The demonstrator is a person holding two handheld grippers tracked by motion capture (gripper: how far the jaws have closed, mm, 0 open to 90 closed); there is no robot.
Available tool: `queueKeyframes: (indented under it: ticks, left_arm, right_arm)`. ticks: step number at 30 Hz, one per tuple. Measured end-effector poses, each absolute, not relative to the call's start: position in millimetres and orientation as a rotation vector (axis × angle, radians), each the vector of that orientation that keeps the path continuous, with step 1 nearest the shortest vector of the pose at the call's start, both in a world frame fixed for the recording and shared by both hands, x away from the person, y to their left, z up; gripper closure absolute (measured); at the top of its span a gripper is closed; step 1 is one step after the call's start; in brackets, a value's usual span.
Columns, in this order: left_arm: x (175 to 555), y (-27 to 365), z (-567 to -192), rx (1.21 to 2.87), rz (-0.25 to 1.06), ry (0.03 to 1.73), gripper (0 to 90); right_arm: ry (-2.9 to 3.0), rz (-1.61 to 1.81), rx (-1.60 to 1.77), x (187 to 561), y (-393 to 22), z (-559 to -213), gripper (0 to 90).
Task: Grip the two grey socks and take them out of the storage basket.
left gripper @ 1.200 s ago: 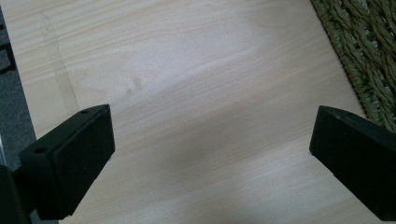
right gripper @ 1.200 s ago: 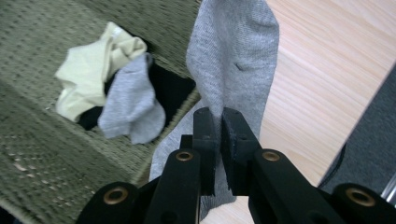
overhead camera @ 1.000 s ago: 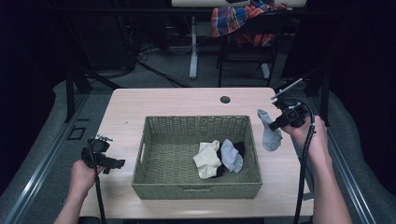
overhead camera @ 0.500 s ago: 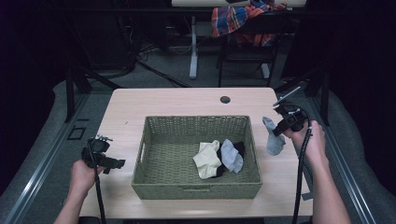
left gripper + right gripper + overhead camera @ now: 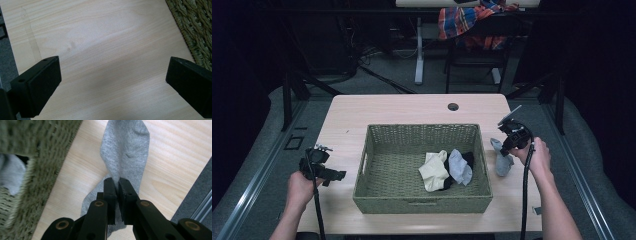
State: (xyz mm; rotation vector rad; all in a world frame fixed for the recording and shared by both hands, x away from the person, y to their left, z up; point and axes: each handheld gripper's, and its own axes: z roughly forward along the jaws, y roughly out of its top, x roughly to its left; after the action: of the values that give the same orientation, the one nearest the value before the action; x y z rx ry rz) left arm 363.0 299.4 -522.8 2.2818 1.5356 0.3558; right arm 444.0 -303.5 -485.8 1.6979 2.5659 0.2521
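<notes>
One grey sock (image 5: 125,152) pinched in right gripper (image 5: 117,185).

Light beige wooden table (image 5: 362,115): smooth, matt laminate with fine pale grain running across the top. Rectangular olive-green woven basket (image 5: 422,202): coarse, rough wicker with a thick braided rim. Grey knitted cloth sock (image 5: 126,150) at the right of the basket: soft, matt, finely ribbed. Cream, pale grey and black cloth pieces (image 5: 447,167) inside the basket: matt fabric. Black jaws of the left gripper (image 5: 112,87): matt, plastic-looking, with flat, dull pads.
</notes>
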Motion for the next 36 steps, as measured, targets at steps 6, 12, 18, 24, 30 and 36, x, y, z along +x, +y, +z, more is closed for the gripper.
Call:
queueKeyframes:
  ticks: [6, 12, 18, 24, 30, 36]
  left_arm:
    - [363, 299, -523, 2.282, 0.36, 1.534, 0.2]
    - [363, 299, -523, 2.283, 0.356, 1.536, 0.2]
    - [363, 299, -523, 2.283, 0.358, 1.534, 0.2]
    - [363, 299, -522, 2.284, 0.359, 1.533, 0.2]
    - [363, 299, -523, 2.282, 0.359, 1.535, 0.2]
    - [363, 299, -523, 2.282, 0.358, 1.536, 0.2]
  right_arm:
    - [2.578, 0.209, 1.719, 446, -306, -499, 85.1]
    - [2.568, 0.222, 1.748, 448, -307, -504, 76.7]
    - [2.547, 0.269, 1.727, 445, -305, -488, 57.8]
    - [2.509, 0.378, 1.679, 437, -304, -457, 40.5]
    - [2.514, 0.458, 1.6, 425, -295, -425, 23.3]
    - [2.561, 0.519, 1.468, 414, -266, -404, 14.4]
